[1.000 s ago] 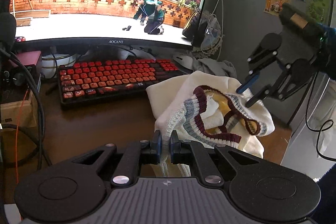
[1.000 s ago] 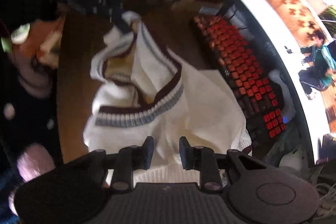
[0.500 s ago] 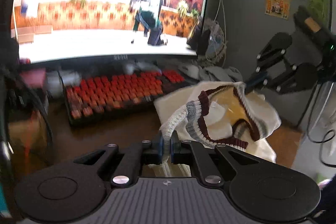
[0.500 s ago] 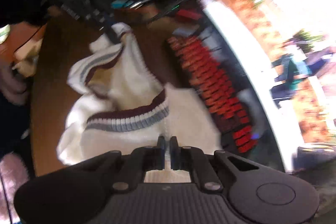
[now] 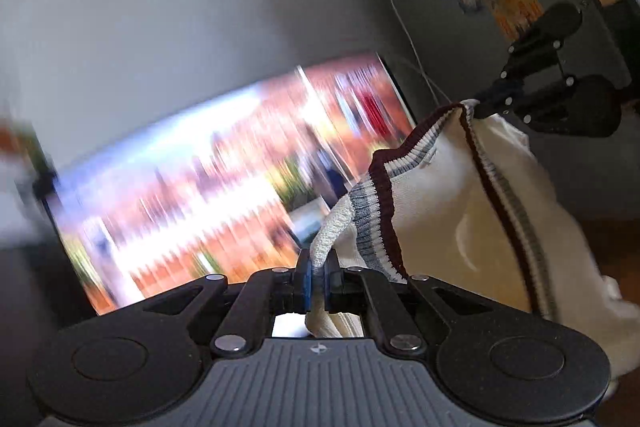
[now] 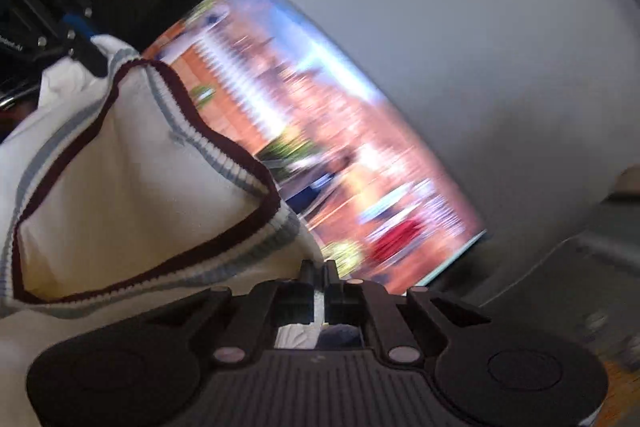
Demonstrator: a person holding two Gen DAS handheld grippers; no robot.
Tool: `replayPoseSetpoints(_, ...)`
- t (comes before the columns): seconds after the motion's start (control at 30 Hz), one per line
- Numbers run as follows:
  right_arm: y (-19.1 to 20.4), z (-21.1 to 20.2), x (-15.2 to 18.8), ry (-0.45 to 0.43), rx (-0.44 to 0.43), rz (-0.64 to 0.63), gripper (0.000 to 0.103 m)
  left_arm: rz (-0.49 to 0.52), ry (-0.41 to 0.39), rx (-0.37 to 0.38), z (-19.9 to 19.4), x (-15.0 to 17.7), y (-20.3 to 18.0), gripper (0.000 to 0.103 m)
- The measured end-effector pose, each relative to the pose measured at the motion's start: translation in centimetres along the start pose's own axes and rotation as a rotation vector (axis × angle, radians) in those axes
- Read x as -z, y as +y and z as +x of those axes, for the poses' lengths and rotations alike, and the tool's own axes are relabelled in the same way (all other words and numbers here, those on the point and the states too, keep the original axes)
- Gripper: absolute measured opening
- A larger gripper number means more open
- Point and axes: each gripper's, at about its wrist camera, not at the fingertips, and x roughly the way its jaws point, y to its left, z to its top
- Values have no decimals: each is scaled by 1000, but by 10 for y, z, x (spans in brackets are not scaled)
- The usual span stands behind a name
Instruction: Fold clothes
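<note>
In front of the blurred monitor (image 5: 224, 183), a cream knitted sweater (image 5: 452, 203) with maroon and grey-blue ribbed trim is held up in the air between two grippers. The left gripper (image 5: 316, 277) is clenched on the ribbed edge of the sweater, a strip of knit being pinched between its blue-padded fingers low and just right of the monitor's lower edge. The right gripper (image 5: 478, 107) is seen in the left wrist view above and to the right of the monitor's top corner, closed on the far end of the same trimmed neckline. In the right wrist view, the right gripper (image 6: 319, 281) is shown clamped on white fabric just below the monitor (image 6: 316, 147), while the sweater (image 6: 120, 179) is spread to the monitor's left, its neck opening gaping. The left gripper (image 6: 90, 57) is seen there at the sweater's upper corner, gripping it. A grey wall (image 5: 180, 7) is visible above the monitor.
</note>
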Motion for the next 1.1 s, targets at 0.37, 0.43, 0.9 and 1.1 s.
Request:
replayPoseSetpoints(0.37, -110, -59, -102, -215, 329, 57, 3, 184, -239, -220, -50, -147, 43, 5)
replayPoseSetpoints(0.43, -124, -71, -116, -226, 347, 66, 3, 201, -271, -251, -63, -171, 51, 5)
replayPoseSetpoints(0.9, -153, -112, -145, -272, 285, 145, 3, 165, -212, -278, -110, -228, 79, 5)
replayPoseSetpoints(1.1, -108, -43, -102, -121, 112, 171, 3, 84, -30, -171, -41, -151, 85, 5)
